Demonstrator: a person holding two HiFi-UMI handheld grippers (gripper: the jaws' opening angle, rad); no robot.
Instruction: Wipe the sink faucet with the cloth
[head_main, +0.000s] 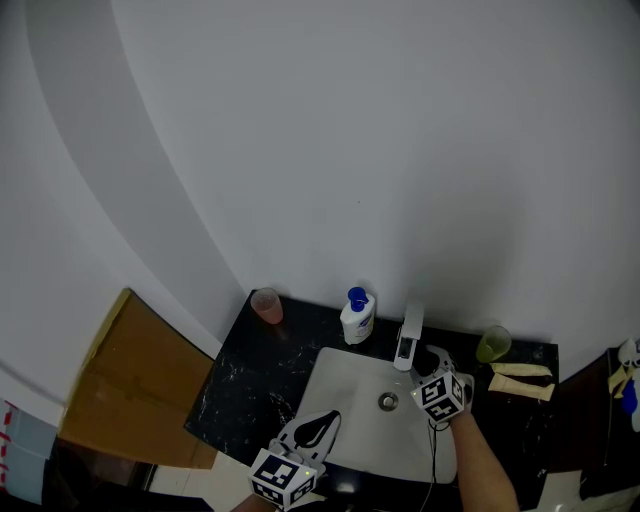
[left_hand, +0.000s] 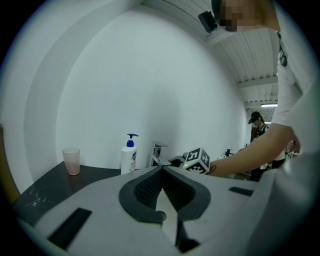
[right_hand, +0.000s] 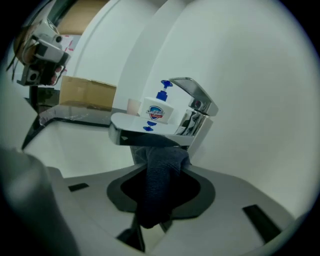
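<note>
Faucet (right_hand: 197, 102) wipe in hand: your right gripper (right_hand: 162, 166) grips the cloth (right_hand: 157, 197), set under the spout (right_hand: 145, 136) at twelve o'clock. Left gripper (left_hand: 161, 172) closed, empty. Next, draw cloth along the spout.

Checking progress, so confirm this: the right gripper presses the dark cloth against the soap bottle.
Not the soap bottle: the right gripper view shows the right gripper holding the dark cloth up against the underside of the faucet spout. The soap bottle stands behind it, untouched.
</note>
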